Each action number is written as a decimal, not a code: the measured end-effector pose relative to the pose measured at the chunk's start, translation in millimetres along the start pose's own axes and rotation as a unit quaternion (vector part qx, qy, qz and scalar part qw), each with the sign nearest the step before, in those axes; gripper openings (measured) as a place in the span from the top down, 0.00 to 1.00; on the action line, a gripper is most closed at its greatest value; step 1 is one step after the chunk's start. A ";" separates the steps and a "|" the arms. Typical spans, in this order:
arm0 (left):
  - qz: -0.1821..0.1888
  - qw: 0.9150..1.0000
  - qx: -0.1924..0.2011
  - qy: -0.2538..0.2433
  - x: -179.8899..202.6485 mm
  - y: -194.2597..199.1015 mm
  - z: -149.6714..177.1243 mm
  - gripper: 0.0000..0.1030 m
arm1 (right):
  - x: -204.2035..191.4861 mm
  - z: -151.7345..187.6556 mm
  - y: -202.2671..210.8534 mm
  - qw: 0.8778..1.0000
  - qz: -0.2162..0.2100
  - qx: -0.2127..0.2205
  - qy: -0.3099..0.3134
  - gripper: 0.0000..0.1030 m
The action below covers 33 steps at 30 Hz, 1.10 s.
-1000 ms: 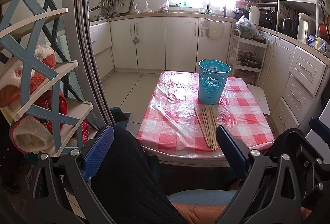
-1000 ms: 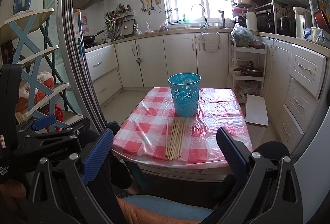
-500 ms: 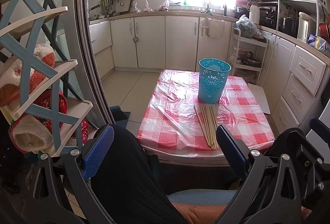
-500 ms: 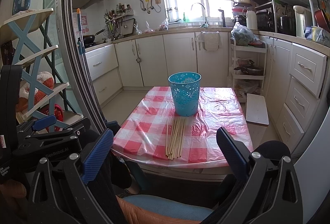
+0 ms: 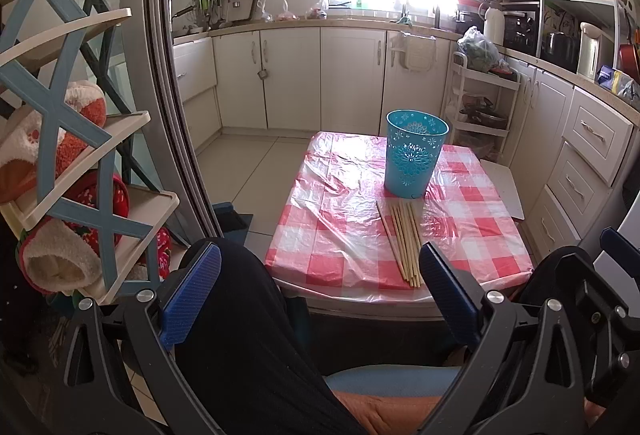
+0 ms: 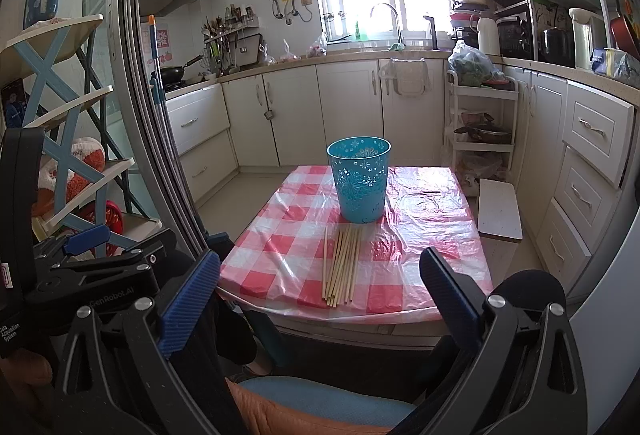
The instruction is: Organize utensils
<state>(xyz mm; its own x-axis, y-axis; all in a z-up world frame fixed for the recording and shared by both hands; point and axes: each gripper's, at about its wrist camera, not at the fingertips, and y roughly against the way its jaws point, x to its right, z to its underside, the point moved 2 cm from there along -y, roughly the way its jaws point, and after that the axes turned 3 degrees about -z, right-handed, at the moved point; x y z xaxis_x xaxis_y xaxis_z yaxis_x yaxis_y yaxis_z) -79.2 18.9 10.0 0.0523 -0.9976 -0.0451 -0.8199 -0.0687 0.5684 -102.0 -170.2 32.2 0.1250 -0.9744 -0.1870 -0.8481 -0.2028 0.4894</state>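
Both grippers, left (image 5: 318, 291) and right (image 6: 318, 293), gape empty, short of table (image 6: 280, 255); chopsticks (image 6: 340, 267) bundled near cup (image 6: 359, 183) for easy loading.

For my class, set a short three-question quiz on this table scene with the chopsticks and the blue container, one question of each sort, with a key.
1. True or false: the chopsticks already stand inside the blue container.
2. Multiple choice: where do the chopsticks lie relative to the container? A) behind it, toward the window; B) on the checked tablecloth in front of it, toward the camera; C) on the floor.
3. Fill in: both the left hand-held gripper and the right hand-held gripper are ____ and hold nothing.

Key: 1 false; 2 B; 3 open.
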 end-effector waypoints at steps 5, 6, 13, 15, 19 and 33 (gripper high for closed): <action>0.000 1.000 0.000 0.000 -0.2 0.0 -0.2 0.07 | 0.0 -0.1 0.0 1.000 0.000 0.000 0.000 0.07; 0.000 1.000 0.000 0.000 -0.2 0.0 -0.3 0.07 | 0.0 0.0 0.1 1.000 0.000 0.000 0.000 0.07; 0.000 1.000 0.000 0.000 -0.3 0.0 -0.5 0.07 | -0.1 -0.2 0.0 1.000 0.000 0.000 0.000 0.07; 0.000 1.000 0.000 0.000 -0.7 0.3 -0.1 0.07 | -0.2 -0.3 0.1 1.000 0.000 0.000 0.000 0.07; 0.000 1.000 -0.001 0.000 -1.0 0.3 0.0 0.07 | -0.2 -0.4 0.1 1.000 0.000 0.000 0.000 0.07; 0.001 1.000 -0.003 0.000 -0.2 0.7 4.7 0.07 | -0.4 -0.8 -0.4 1.000 0.000 -0.001 0.001 0.07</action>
<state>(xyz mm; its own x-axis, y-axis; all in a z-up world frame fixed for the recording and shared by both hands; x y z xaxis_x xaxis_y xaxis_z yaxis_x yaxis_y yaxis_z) -82.4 19.0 6.6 0.0510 -0.9977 -0.0441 -0.8170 -0.0671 0.5727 -101.2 -169.8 32.8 0.1259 -0.9745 -0.1858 -0.8475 -0.2030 0.4905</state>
